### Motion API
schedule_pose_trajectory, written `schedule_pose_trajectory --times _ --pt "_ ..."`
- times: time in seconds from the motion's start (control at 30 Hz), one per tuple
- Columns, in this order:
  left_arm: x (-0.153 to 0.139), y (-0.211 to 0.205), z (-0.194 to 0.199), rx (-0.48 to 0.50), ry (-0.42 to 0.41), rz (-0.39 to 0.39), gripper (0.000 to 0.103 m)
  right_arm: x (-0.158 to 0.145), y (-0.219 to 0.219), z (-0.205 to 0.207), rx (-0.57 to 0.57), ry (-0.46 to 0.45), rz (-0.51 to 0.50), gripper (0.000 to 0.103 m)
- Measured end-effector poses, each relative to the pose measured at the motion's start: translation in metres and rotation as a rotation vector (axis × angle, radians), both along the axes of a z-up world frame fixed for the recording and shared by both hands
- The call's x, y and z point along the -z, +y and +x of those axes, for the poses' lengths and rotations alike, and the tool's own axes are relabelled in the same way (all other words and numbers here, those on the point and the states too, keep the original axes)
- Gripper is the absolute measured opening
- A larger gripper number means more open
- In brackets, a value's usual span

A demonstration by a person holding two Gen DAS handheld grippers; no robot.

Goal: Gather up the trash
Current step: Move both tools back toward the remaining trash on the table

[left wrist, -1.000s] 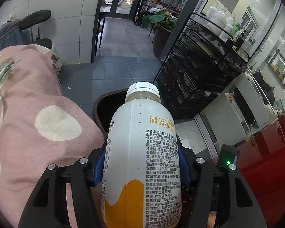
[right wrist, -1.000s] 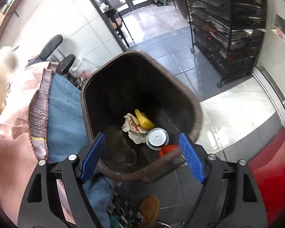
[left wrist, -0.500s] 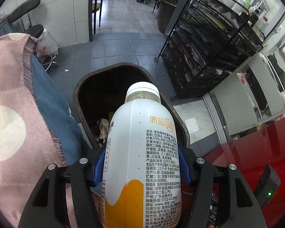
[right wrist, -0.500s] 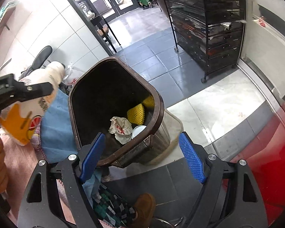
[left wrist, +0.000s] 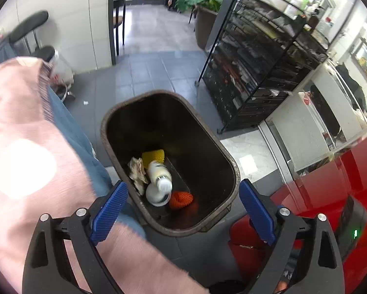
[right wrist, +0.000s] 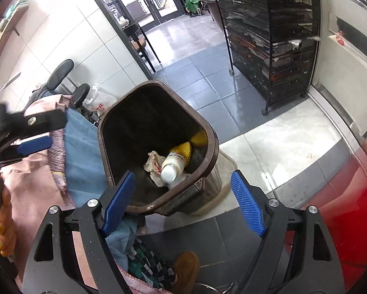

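A brown trash bin [left wrist: 230,164] stands on the tiled floor, also in the right wrist view [right wrist: 214,147]. Inside lie the white and yellow drink bottle [left wrist: 159,174] [right wrist: 173,165], crumpled paper [left wrist: 135,171] [right wrist: 152,163], yellow foam net [left wrist: 154,155] [right wrist: 184,148], an orange net [left wrist: 181,199] and a white lid [left wrist: 154,196]. My left gripper [left wrist: 183,208] is open and empty above the bin's near rim; it also shows at the left of the right wrist view [right wrist: 34,144]. My right gripper [right wrist: 183,201] is open and empty over the bin's near edge.
A black wire rack [left wrist: 256,73] [right wrist: 276,36] stands right of the bin. A red surface [left wrist: 330,196] [right wrist: 349,208] is at the right. The person's pink and blue clothing [left wrist: 24,147] [right wrist: 80,152] is at the left, with a brown shoe [right wrist: 185,267] below.
My left gripper opened and let go of the drink bottle, which dropped into the bin. The right gripper stayed open and drew back slightly.
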State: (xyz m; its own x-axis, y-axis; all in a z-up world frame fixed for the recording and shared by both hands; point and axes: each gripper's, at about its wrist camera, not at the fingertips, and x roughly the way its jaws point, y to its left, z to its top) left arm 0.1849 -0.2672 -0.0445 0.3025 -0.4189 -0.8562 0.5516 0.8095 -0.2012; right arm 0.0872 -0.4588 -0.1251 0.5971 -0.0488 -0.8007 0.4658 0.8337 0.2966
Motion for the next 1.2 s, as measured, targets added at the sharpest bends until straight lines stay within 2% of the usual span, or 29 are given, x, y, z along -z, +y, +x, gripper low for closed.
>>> schedule_pose_trajectory --times 0.23,0.33,0.53,0.67,1.0,1.2 --pt "-0.03 0.042 -0.031 -0.002 -0.129 -0.032 0.096 -0.023 0.025 0.011 -0.059 -0.043 -0.013 0.081" --pt "-0.035 0.063 -0.037 -0.024 -0.171 -0.021 0.096 -0.034 0.041 0.016 -0.105 -0.062 -0.026 0.082" --pt "-0.043 0.119 -0.042 -0.14 -0.234 0.004 0.096 -0.055 0.077 0.028 -0.207 -0.095 -0.055 0.082" --pt "-0.046 0.156 -0.042 -0.224 -0.277 0.057 0.096 -0.068 0.101 0.036 -0.27 -0.118 -0.067 0.082" --pt "-0.032 0.248 -0.025 -0.426 -0.26 0.133 0.096 -0.094 0.178 0.065 -0.496 -0.149 -0.113 0.082" --pt "-0.018 0.3 -0.001 -0.536 -0.207 0.174 0.094 -0.11 0.229 0.085 -0.629 -0.162 -0.142 0.082"
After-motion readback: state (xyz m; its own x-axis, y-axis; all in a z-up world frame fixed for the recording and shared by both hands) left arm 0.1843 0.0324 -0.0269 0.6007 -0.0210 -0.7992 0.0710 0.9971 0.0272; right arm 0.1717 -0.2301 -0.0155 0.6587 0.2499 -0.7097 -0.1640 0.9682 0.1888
